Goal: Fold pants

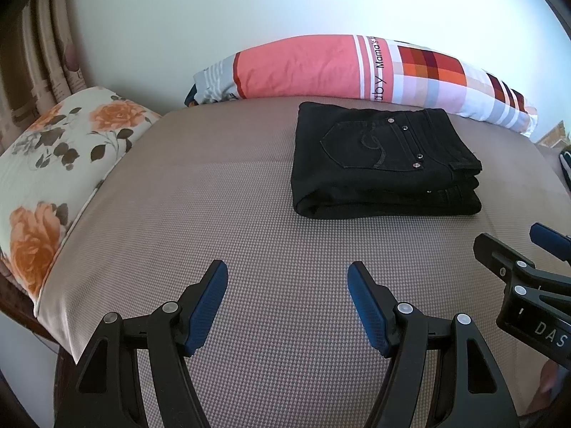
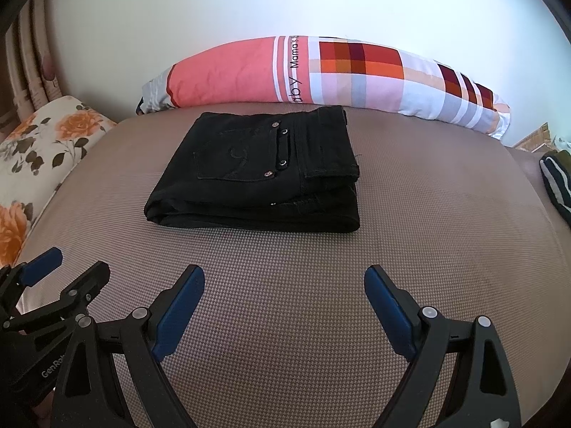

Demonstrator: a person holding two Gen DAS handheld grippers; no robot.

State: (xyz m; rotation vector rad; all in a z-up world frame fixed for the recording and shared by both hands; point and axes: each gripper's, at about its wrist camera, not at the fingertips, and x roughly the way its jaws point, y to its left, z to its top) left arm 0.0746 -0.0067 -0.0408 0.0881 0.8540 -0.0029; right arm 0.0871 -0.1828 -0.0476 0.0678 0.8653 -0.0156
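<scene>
while both tools hang over the near part of the bed, the left gripper [image 1: 287,267] has its blue-padded jaws spread apart with nothing between them, only the bare mattress cover [image 1: 249,214] beneath. just to its right, the right gripper [image 2: 284,270] stands the same way, jaws wide apart and empty; each one shows at the edge of the other's view. neither touches the cloth of the bed as far as can be told.

farther on, toward the far side of the brownish checked cover, lie the black pants [image 1: 383,160], folded into a compact, thick rectangle of several layers, a back pocket with curled stitching and small metal rivets facing up. they sit apart from both grippers.

just beyond the pants, along the white wall [image 1: 285,0], lies a long pillow [image 1: 303,67] in coral pink and orange-red checks with printed lettering. at the far left rests a floral pillow [image 1: 53,149] with orange roses. at the right edge a dark striped cloth [image 2: 556,185] is partly in view.
</scene>
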